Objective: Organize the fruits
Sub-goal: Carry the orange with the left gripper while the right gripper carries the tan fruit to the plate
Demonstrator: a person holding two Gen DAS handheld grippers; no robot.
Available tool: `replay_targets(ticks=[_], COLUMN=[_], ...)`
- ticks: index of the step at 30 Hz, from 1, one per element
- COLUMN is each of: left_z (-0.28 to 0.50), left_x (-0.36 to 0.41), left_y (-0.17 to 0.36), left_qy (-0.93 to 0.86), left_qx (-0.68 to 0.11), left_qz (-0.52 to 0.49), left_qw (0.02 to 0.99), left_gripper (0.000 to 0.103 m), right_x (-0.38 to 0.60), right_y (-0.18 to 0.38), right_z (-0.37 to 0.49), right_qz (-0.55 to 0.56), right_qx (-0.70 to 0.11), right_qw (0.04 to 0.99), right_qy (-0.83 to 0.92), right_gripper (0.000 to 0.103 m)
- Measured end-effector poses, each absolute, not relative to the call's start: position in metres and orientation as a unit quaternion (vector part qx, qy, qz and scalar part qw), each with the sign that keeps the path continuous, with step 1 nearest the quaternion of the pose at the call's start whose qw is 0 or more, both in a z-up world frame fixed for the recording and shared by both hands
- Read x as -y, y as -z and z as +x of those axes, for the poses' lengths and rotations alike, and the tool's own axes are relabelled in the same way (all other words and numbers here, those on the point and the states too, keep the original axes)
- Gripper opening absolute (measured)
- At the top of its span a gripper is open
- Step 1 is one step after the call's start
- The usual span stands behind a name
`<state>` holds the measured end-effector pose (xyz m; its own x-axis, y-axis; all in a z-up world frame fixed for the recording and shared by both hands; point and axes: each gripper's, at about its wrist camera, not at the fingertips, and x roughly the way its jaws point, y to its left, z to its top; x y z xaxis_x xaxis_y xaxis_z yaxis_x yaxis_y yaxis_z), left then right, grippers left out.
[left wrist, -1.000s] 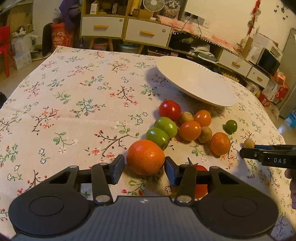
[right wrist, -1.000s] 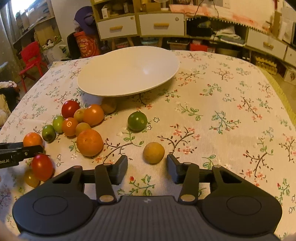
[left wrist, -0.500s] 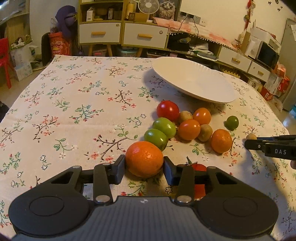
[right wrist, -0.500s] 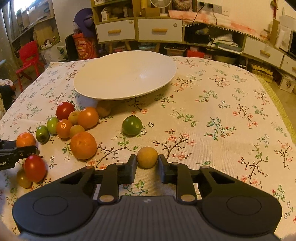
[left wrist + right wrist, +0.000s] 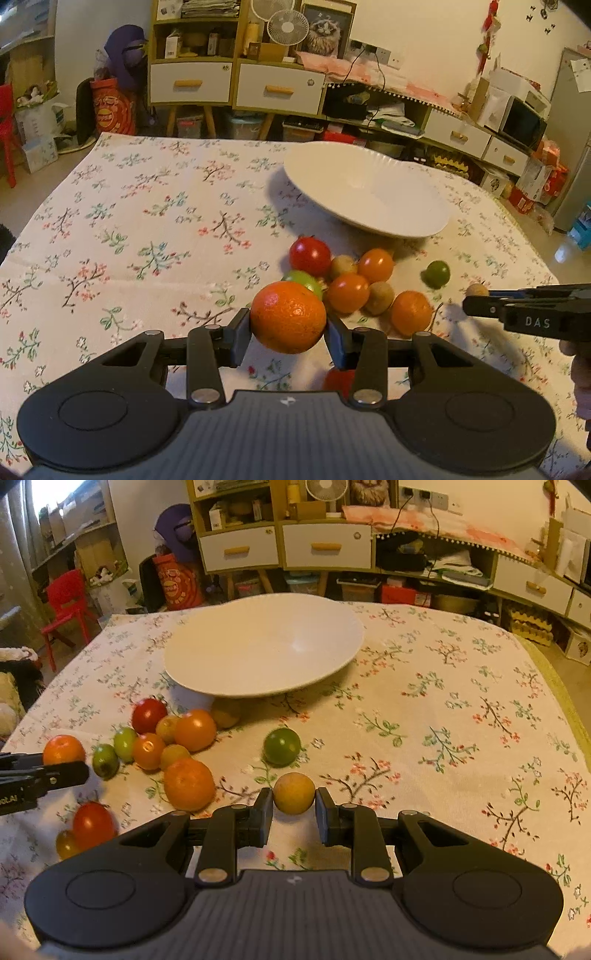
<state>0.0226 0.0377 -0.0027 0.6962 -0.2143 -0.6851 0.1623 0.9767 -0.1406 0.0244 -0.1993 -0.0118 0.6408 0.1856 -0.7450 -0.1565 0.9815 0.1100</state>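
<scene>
My left gripper [image 5: 289, 332] is shut on a large orange [image 5: 288, 316] and holds it a little above the floral tablecloth. In the right wrist view, my right gripper [image 5: 294, 812] is shut on a small tan round fruit [image 5: 293, 793]. A wide white bowl [image 5: 207, 664] stands on the cloth beyond both. Between them lies a cluster of fruit: a red tomato [image 5: 309, 255], orange tomatoes [image 5: 375, 265], green ones [image 5: 125, 743] and another orange [image 5: 189, 784]. A lone green fruit [image 5: 282, 746] lies just past the right gripper. The right gripper [image 5: 476, 295] also shows side-on in the left wrist view.
A red tomato [image 5: 92, 824] and a small dark-yellow fruit [image 5: 65, 844] lie near the table's front left. Beyond the table stand drawer cabinets [image 5: 236, 85], a red chair [image 5: 66, 605] and cluttered shelves. The cloth right of the bowl bears no objects.
The left gripper closed on the large orange and lifted it off the cloth. The right gripper closed on the small tan fruit, which now sits pinched between its pads.
</scene>
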Motion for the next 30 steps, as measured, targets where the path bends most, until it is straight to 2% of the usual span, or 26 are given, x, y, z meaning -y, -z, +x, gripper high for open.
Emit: replay_targets(ticks=[15,30], left_z=[0.041,0.078], left_x=[-0.001,0.019], left_y=[-0.012,-0.012], left_qy=[0.133,0.144], left_qx=[-0.354,-0.344], left_qz=[-0.038,-0.037], left_qw=[0.925,0.927], left_gripper=[0.039,0.039], right_x=[0.193,0.197], right_y=[-0.006,-0.015], right_z=[0.039,0.093], right_qz=[0.038,0.073], right_qx=[-0.396,-0.386], right_qw=[0.910,0.911], right_qy=[-0.115,-0.127], right_gripper=[0.022,0.022])
